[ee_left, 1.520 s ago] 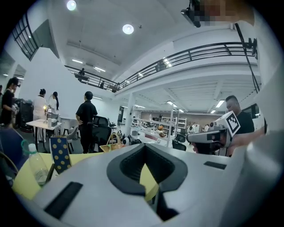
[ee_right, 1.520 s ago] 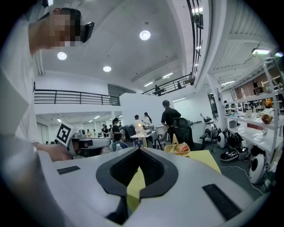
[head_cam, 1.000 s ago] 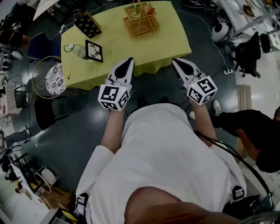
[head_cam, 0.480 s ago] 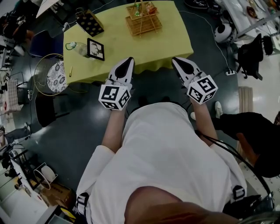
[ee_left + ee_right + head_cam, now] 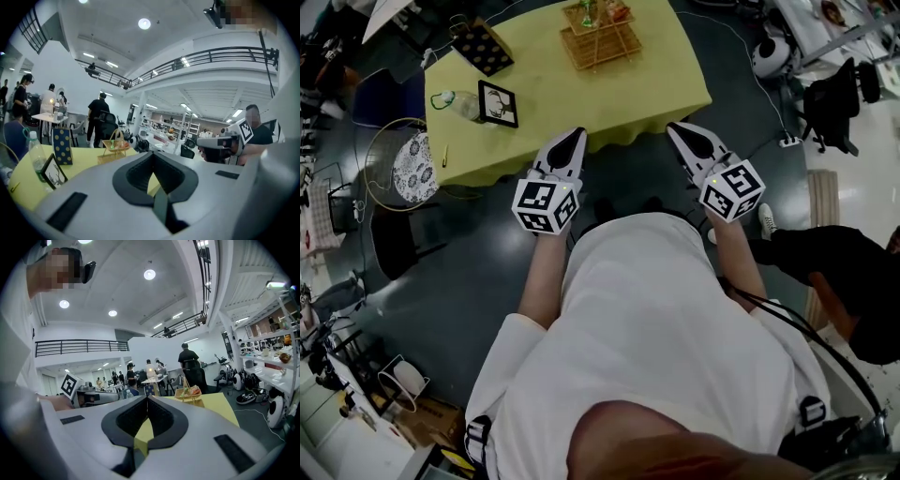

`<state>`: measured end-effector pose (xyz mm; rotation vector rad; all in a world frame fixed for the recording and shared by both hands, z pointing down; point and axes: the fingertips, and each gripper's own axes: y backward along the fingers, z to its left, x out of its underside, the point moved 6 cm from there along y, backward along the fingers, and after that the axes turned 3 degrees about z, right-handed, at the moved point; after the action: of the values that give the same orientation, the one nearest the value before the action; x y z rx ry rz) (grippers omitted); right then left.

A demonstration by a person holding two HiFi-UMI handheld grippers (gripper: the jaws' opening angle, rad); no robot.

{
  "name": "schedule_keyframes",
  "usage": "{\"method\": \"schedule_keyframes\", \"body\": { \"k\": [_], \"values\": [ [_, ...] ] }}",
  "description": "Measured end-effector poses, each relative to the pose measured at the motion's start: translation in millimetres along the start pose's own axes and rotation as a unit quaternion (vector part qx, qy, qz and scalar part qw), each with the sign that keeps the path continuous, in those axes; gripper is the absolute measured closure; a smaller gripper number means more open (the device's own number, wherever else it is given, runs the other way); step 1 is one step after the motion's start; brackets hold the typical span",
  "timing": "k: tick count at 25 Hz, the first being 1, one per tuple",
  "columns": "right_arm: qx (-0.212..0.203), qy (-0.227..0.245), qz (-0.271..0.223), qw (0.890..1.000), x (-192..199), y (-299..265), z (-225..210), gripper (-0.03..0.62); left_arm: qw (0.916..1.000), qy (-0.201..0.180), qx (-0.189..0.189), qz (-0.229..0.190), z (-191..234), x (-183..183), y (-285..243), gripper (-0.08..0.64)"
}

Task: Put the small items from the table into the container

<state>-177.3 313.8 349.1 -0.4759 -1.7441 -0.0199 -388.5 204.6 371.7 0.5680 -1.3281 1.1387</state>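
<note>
Both tools were held level in front of the person's body, short of the near edge of the desk [image 5: 609, 89], which reads as a ready stance before any reach. The left hand-held gripper [image 5: 574, 137] had its jaws pressed together with nothing between them. The right hand-held gripper [image 5: 679, 131] was closed the same way and equally empty. With neither tool over the yellow cloth, the task appeared not yet started, and the jaws would have to part before any pickup.

The container looked to be the wicker basket [image 5: 600, 42], a 2-tier piece with a handle, standing at the far side of the desk, roughly centred. Its upper tier already held a few green and orange pieces [image 5: 614, 12]; what they were was too small to tell. The lower tier could not be read.

The loose things lay toward the desk's left end, well apart from the basket. They were a picture frame [image 5: 499, 103] propped upright, a water bottle [image 5: 457, 103] lying just beside it, and a thin yellow stick [image 5: 445, 156], perhaps a pencil, near the left edge. A polka-dot bag [image 5: 481, 45] stood at the far-left corner. Being grouped on that side, they seemed better placed for the left tool.
</note>
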Motion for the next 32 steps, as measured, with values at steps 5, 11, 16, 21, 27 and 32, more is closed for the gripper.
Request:
{"method": "schedule_keyframes", "body": {
  "k": [5, 11, 16, 21, 27, 32],
  "values": [
    [0.019, -0.026, 0.013, 0.999, 23.7, -6.8, 6.0, 0.577, 0.9941, 0.013, 0.058, 0.091, -6.5, 50.4, -16.5, 0.552],
    [0.067, -0.061, 0.035, 0.995, 52.8, 17.4, -8.7, 0.577, 0.9774, 0.002, 0.146, 0.153, -46.2, 88.9, -52.7, 0.551],
    [0.1, -0.102, 0.032, 0.989, 62.6, 37.2, -58.1, 0.577, 0.9556, -0.03, 0.208, 0.206, -87.3, 103.5, -102.8, 0.552],
    [0.088, -0.124, 0.019, 0.988, 64.0, 50.8, -146.4, 0.577, 0.9392, -0.056, 0.23, 0.249, -133.0, 109.1, -186.5, 0.552],
    [0.084, -0.114, 0.026, 0.99, 35.8, 122.9, -313.6, 0.577, 0.9522, -0.043, 0.205, 0.222, -215.2, 74.2, -352.6, 0.552],
    [0.099, -0.095, 0.047, 0.989, 8.0, 209.1, -456.3, 0.577, 0.977, -0.016, 0.164, 0.135, -286.2, 24.3, -481.4, 0.551]
  ]
}}
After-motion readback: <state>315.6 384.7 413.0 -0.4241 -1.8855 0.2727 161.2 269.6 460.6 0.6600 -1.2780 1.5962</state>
